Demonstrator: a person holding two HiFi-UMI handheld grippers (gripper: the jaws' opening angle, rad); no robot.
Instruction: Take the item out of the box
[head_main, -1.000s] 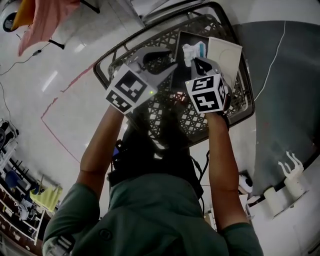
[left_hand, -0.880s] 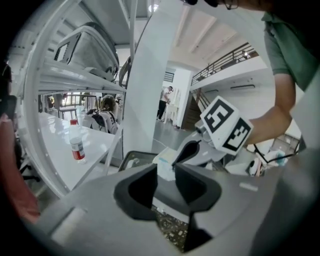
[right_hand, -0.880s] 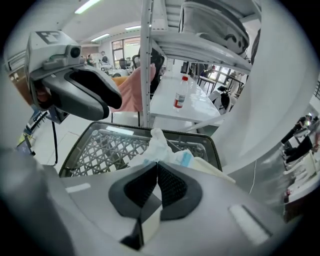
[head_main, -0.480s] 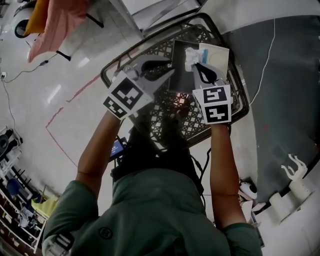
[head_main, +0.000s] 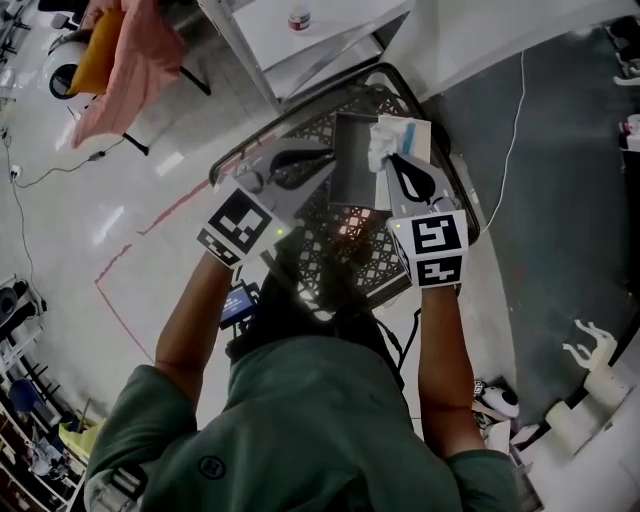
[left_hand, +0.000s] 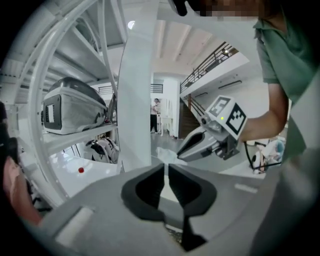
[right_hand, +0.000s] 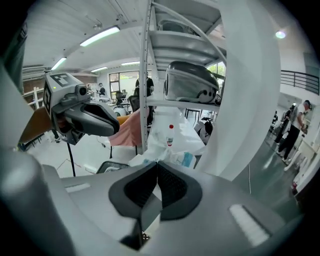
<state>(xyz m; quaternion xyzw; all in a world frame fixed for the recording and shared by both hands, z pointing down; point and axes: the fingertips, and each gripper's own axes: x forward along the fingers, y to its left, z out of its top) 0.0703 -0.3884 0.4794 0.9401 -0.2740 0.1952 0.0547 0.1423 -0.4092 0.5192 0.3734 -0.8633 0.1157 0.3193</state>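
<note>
Packet (head_main: 355, 165) is upper centre of the head view, over the black crate (head_main: 240, 152), pinched from both sides. Right gripper (head_main: 398, 162) is clamped on its white-and-blue end. Left gripper (head_main: 330, 166) jaws have just been closing, pads now on a thin pale edge. Contents unreadable; crate floor partly behind the cubes.

Item (right_hand: 172, 157) lower part hidden behind right tongs (right_hand: 157, 164); bottle (right_hand: 170, 135) label unreadable.
</note>
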